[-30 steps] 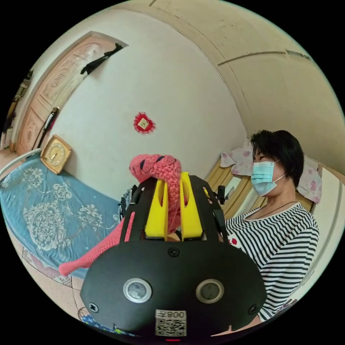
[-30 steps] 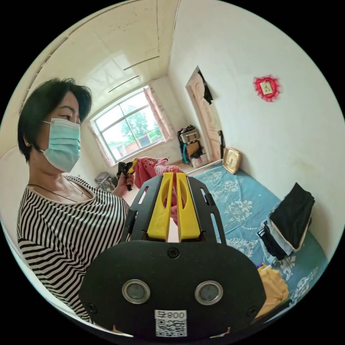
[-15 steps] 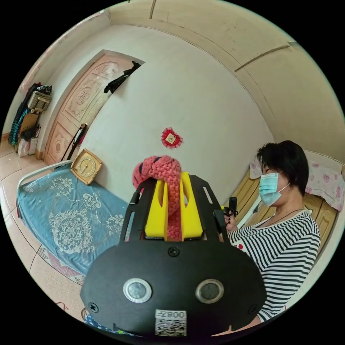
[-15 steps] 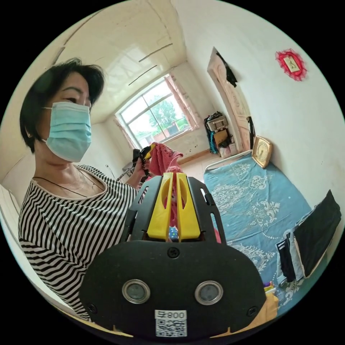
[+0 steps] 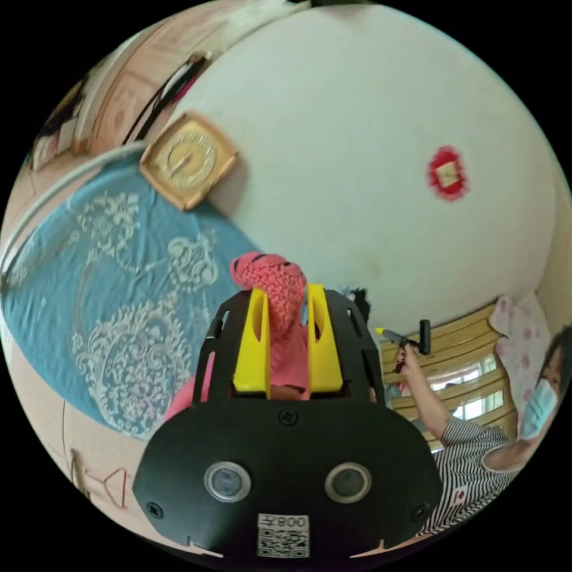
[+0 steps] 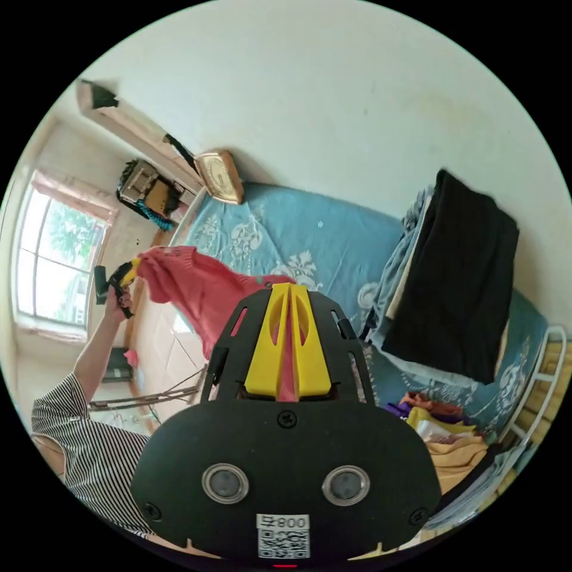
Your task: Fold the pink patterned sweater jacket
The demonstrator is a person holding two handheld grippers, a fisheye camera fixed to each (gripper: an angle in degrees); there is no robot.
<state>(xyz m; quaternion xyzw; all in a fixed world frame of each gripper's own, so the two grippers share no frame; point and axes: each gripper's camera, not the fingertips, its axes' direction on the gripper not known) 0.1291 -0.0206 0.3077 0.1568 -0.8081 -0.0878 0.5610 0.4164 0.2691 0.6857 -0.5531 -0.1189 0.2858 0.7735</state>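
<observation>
Since a second ago, I am spreading the pink knit sweater jacket (image 6: 196, 286) out above the blue bed (image 6: 310, 232). Left gripper (image 5: 285, 295) and right gripper (image 6: 289, 292) are both clamping its knit.

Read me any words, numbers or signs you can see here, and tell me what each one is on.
Nothing can be quoted with confidence.
On the left tool, a sticker: printed code, too small to read.
On the right tool, a like sticker: too small as well.
On the clock: face markings blurred.
On the red wall ornament: centre blurred.
</observation>
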